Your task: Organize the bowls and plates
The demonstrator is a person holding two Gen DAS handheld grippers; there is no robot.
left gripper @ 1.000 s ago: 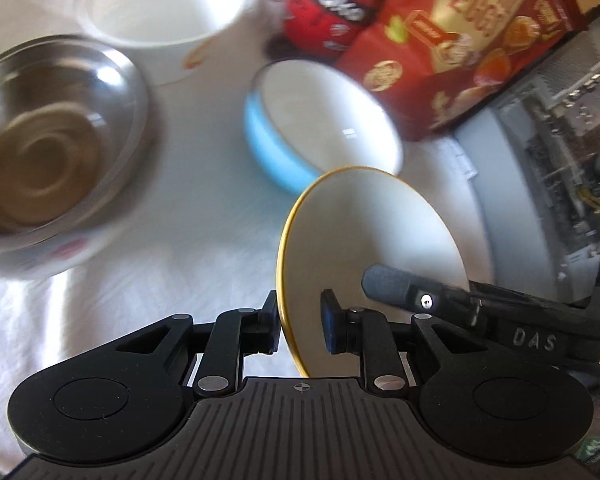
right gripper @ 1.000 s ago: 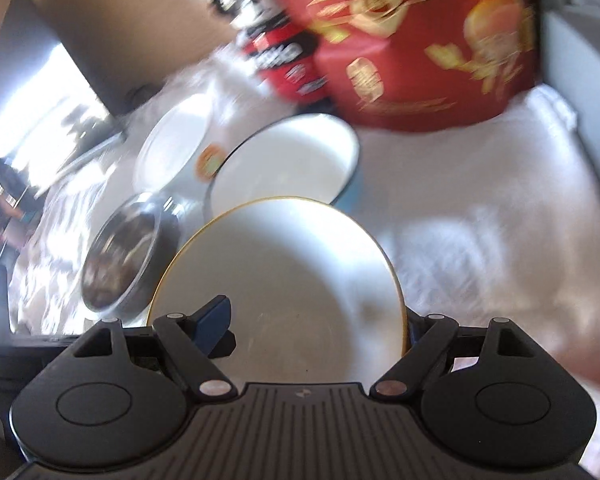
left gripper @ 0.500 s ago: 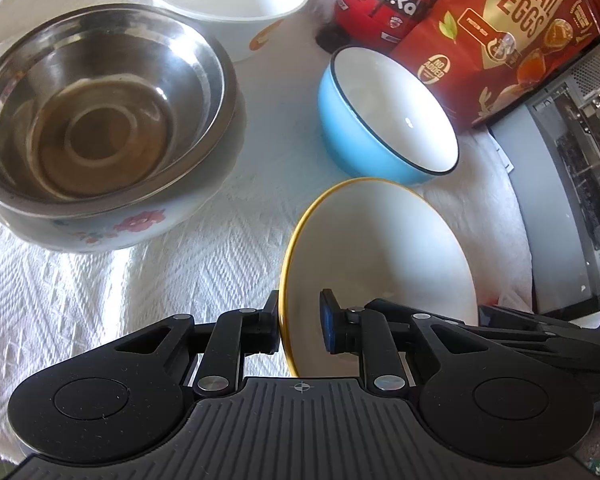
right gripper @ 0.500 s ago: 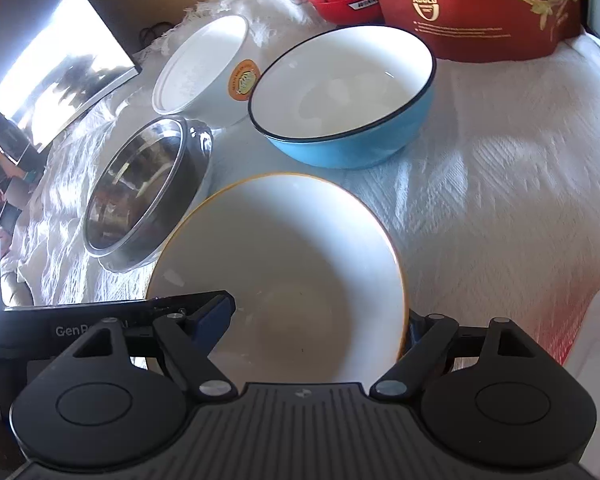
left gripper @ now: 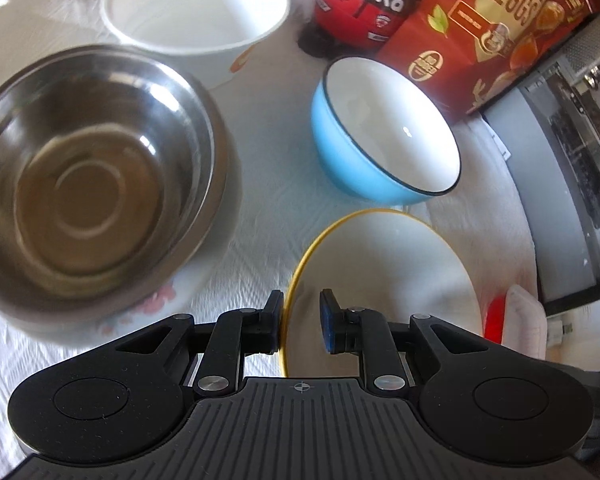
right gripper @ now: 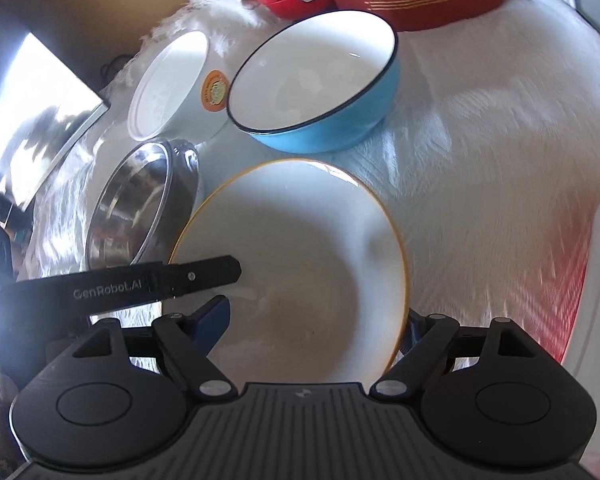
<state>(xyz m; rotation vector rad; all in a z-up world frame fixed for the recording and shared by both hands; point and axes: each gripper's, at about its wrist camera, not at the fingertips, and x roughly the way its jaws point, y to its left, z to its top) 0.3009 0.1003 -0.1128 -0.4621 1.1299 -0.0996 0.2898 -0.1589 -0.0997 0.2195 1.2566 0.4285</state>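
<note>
A white bowl with a yellow rim [left gripper: 380,272] [right gripper: 300,260] is held tilted over the white cloth, just in front of a blue bowl [left gripper: 340,152] [right gripper: 320,72]. My left gripper [left gripper: 302,320] is shut on its rim, one pad inside and one outside. One of that gripper's fingers [right gripper: 196,276] shows across the bowl's left edge in the right wrist view. My right gripper [right gripper: 312,324] has its jaws wide, pads against opposite sides of the same bowl. To the left, a steel bowl [left gripper: 92,184] [right gripper: 136,208] sits nested in a flowered white bowl [left gripper: 156,300]. Behind it stands a white bowl [left gripper: 196,4] [right gripper: 172,84] with an orange sticker.
A red snack bag [left gripper: 500,32] and a red can-shaped figure [left gripper: 368,4] stand behind the bowls. A grey machine [left gripper: 572,184] lines the right side, with a red and white item [left gripper: 516,320] at its foot. A shiny dark panel [right gripper: 32,140] lies at the far left.
Both grippers travelled together with the yellow-rimmed bowl and rolled a little. The left gripper's finger now shows higher across the bowl's left edge. The right gripper has nearly left the left wrist view.
</note>
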